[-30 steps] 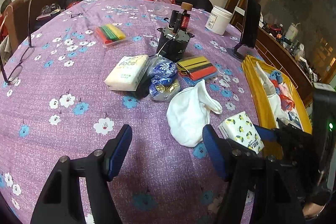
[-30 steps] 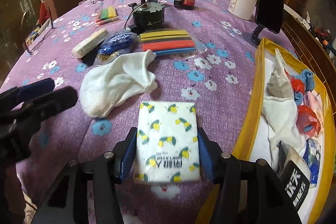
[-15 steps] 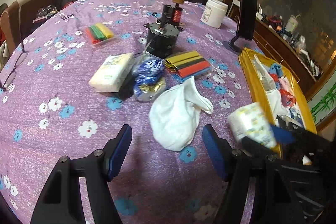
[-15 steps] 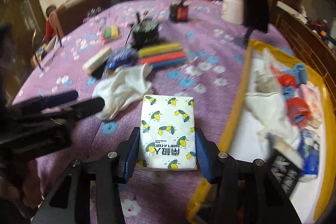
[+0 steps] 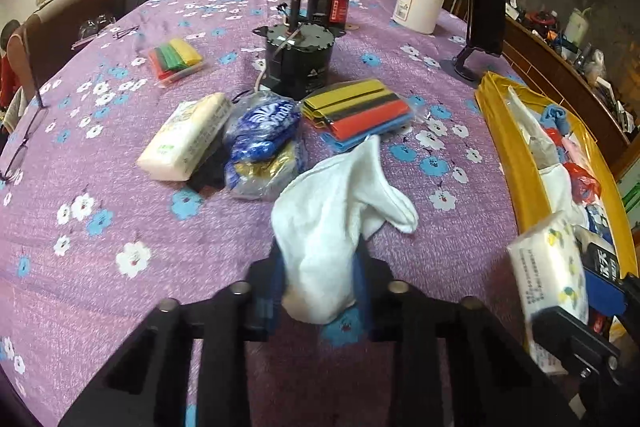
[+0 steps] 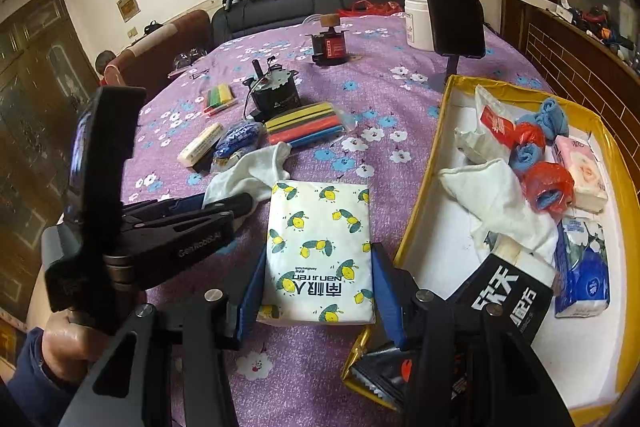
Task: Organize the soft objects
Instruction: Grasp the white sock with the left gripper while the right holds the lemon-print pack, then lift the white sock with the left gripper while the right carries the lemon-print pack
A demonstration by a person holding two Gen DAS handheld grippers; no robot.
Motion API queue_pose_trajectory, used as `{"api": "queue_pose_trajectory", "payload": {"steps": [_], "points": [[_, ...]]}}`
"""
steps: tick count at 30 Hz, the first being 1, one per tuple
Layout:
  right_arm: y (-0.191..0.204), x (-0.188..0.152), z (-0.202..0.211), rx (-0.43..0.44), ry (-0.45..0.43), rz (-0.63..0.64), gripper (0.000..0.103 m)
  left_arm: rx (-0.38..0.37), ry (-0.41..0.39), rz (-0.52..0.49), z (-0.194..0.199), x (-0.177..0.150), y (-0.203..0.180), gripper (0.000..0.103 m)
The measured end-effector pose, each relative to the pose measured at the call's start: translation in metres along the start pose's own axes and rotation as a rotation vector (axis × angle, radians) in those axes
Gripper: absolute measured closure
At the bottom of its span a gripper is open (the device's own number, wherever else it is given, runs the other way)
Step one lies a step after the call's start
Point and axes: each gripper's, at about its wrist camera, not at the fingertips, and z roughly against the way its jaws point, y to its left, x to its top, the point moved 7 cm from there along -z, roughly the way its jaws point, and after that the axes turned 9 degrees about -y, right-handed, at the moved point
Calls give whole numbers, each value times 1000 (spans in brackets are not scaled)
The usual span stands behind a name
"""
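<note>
left gripper (image 5: 320, 283) closing its jaws on white sock (image 5: 336, 223); right gripper (image 6: 320, 287) gripping lemon-print tissue pack (image 6: 320, 251) beside yellow tray (image 6: 420, 219).

The purple floral tablecloth (image 5: 100, 155) covers the whole table. A black cylindrical motor (image 5: 300, 57) stands upright near the centre, with a clear bag of flat coloured strips (image 5: 360, 111) lying just in front of it. A smaller packet of coloured strips (image 5: 174, 59) lies to the left, well apart. A white lidded jar (image 5: 420, 3) stands at the far side, near a dark screen on a stand (image 5: 484, 11). Spectacles (image 5: 20, 155) rest at the left edge.
</note>
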Motion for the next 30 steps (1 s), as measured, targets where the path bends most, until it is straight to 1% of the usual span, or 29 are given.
{"api": "queue_pose_trajectory", "payload": {"steps": [1,3,6,9,11,14,17,20,24,28,30], "points": [[2,-2,0,4,2,2,48,-6,-2,0,5,-1,2,83],[6,-4,-1,9,7,12,48,-16,-8,2,14,-5,6,83],[21,-10,-3,32,17,49,48,-18,-4,13,30,-19,21,83],[35,-14,-12,45,35,73,48,-3,-2,29,44,-35,39,83],[41,-17,-21,49,52,87,48,22,-7,24,53,-41,49,83],[47,-20,-39,45,78,96,48,59,-22,-1,55,-41,55,83],[47,-22,-51,23,77,107,47,62,-29,-19,52,-42,54,82],[48,-24,-52,10,65,129,46,61,-40,-22,49,-43,52,79],[51,-30,-53,-18,56,163,45,45,-54,1,49,-44,56,77],[50,-34,-53,-59,54,181,43,60,-65,-32,50,-45,52,76],[49,-34,-53,-61,58,172,38,62,-71,-32,50,-46,52,75]]}}
